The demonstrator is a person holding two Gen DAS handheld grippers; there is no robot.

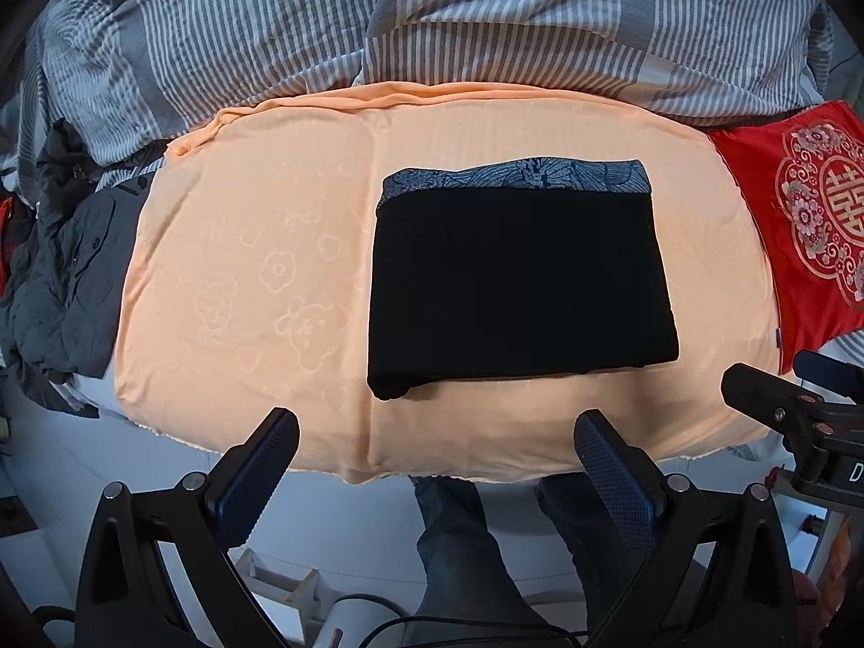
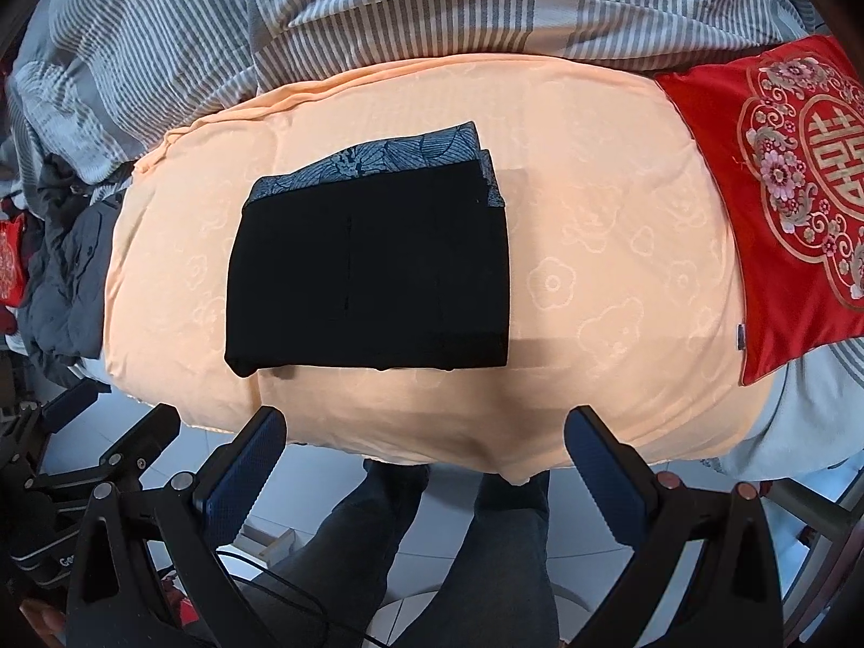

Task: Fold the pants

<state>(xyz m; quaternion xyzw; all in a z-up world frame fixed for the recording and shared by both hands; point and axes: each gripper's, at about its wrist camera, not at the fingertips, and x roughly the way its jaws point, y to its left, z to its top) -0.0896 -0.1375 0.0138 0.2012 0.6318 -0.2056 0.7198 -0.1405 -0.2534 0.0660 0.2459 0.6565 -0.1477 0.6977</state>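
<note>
The black pants (image 1: 521, 283) lie folded into a compact rectangle on the peach sheet (image 1: 243, 281), with a blue patterned waistband (image 1: 513, 178) along the far edge. They also show in the right wrist view (image 2: 372, 270). My left gripper (image 1: 434, 429) is open and empty, held back over the near edge of the bed, short of the pants. My right gripper (image 2: 424, 426) is open and empty too, also short of the pants. The right gripper's body shows at the left view's right edge (image 1: 799, 410).
A grey-striped duvet (image 1: 432, 16) is bunched along the far side. A red embroidered pillow (image 2: 783, 178) lies at the right. Dark grey clothes (image 1: 59, 281) are piled at the left. The person's legs (image 2: 410, 551) and white floor tiles are below the bed edge.
</note>
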